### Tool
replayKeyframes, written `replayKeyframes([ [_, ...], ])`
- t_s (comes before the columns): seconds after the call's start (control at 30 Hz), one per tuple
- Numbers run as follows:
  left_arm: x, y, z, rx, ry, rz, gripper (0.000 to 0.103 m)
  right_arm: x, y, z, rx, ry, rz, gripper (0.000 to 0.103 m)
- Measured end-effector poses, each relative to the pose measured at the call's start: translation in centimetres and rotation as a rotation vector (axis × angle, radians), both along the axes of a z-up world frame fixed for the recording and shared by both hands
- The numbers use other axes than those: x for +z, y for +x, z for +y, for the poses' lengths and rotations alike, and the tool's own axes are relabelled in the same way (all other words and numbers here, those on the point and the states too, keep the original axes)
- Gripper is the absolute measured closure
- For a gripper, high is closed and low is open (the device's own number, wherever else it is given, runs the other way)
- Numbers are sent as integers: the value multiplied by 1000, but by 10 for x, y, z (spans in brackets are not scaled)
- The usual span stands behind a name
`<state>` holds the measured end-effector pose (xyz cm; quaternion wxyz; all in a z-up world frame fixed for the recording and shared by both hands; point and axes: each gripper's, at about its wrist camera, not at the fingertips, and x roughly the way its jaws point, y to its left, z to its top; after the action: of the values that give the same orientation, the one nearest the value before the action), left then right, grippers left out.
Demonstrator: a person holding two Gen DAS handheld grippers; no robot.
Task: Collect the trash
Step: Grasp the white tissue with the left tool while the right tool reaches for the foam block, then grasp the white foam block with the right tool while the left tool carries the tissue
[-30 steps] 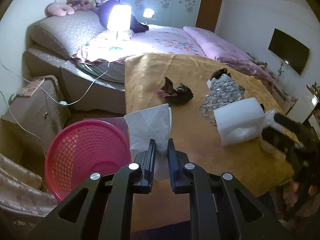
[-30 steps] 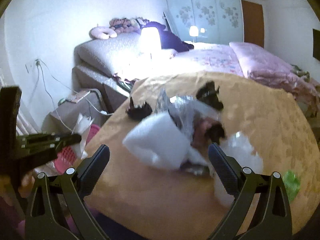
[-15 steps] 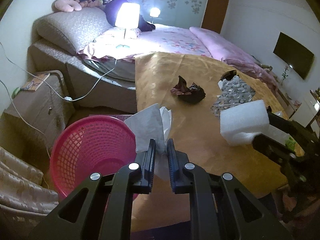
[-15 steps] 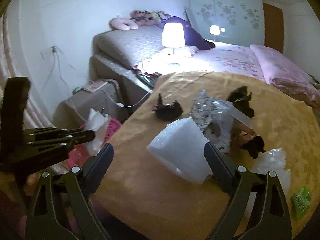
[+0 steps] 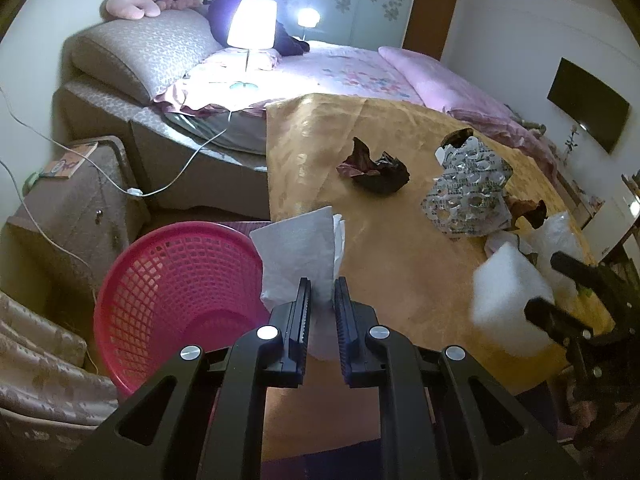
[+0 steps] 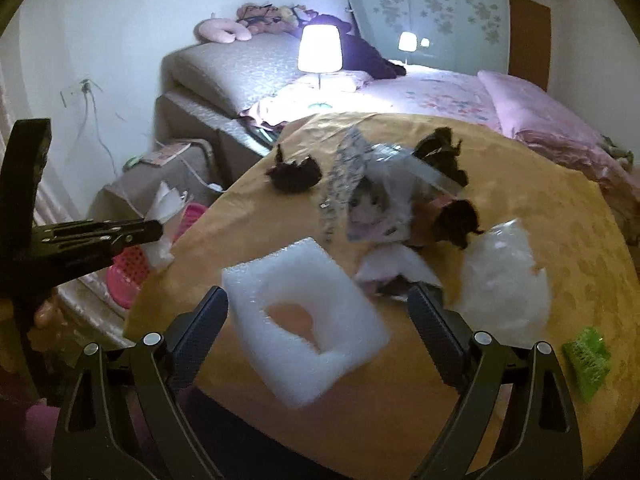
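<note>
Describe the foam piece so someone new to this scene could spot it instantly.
Find the table with the gold cloth at the foot of the bed. At its near edge, between the open right gripper fingers, lies the white foam block. Unlike the crumpled wrappers and clear plastic nearby, it is thick, squarish, with a hole through its middle.

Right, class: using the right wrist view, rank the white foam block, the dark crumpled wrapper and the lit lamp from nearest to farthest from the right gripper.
1. White foam block, between the open right gripper fingers.
2. Dark crumpled wrapper, mid-table, left.
3. Lit lamp, on the bed beyond.
</note>
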<state>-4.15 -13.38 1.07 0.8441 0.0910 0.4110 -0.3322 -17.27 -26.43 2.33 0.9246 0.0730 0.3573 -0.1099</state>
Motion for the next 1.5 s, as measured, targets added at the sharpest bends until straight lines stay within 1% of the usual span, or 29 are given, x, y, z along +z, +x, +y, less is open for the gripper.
replayKeyframes([
  [0.07, -1, 0, -1, 0, 0, 3, 91, -3, 3, 3, 13, -31, 11, 15],
  [0.1, -2, 0, -1, 0, 0, 4, 91, -6, 4, 3, 18, -27, 19, 15],
  [0.17, -1, -1, -1, -2, 1, 1, 91, -12, 8, 3, 43, 2, 44, 17],
  [0.23, -1, -1, -1, 0, 0, 4, 91, -15, 10, 3, 67, 30, 48, 18],
  [0.33, -2, -1, 0, 1, -2, 9, 91, -15, 12, 3, 89, 42, 55, 18],
  [0.4, -2, -1, 0, -1, -1, 7, 91, -15, 16, 6, 123, 58, 73, 17],
  [0.6, -1, -1, 1, 1, 2, 3, 91, -21, 19, 20, 175, 30, 104, 18],
  [0.63, -1, -1, 1, 1, 2, 3, 91, -23, 20, 20, 176, 28, 113, 22],
  [0.67, -1, -1, 1, 1, 3, 2, 91, -26, 22, 20, 178, 34, 129, 30],
  [0.7, -1, -1, 1, 1, 4, 0, 91, -28, 23, 19, 177, 40, 139, 35],
  [0.77, -1, 0, 1, 2, 6, -2, 91, -32, 26, 17, 170, 55, 157, 54],
  [0.87, 0, 2, 3, 13, 8, -3, 91, -30, 27, 15, 158, 76, 146, 61],
  [0.97, 1, 4, 7, 26, 12, -7, 91, -24, 30, 16, 153, 80, 124, 61],
  [1.13, 1, 8, 18, 46, 42, -27, 91, -19, 43, 21, 181, 107, 115, 61],
  [1.33, -1, 20, 42, 121, 36, -17, 91, -17, 62, 38, 223, 123, 113, 61],
  [1.4, -2, 24, 48, 146, 44, -28, 91, -17, 69, 44, 235, 123, 118, 61],
  [1.5, -3, 28, 55, 164, 42, -29, 91, -17, 80, 51, 243, 124, 125, 61],
])
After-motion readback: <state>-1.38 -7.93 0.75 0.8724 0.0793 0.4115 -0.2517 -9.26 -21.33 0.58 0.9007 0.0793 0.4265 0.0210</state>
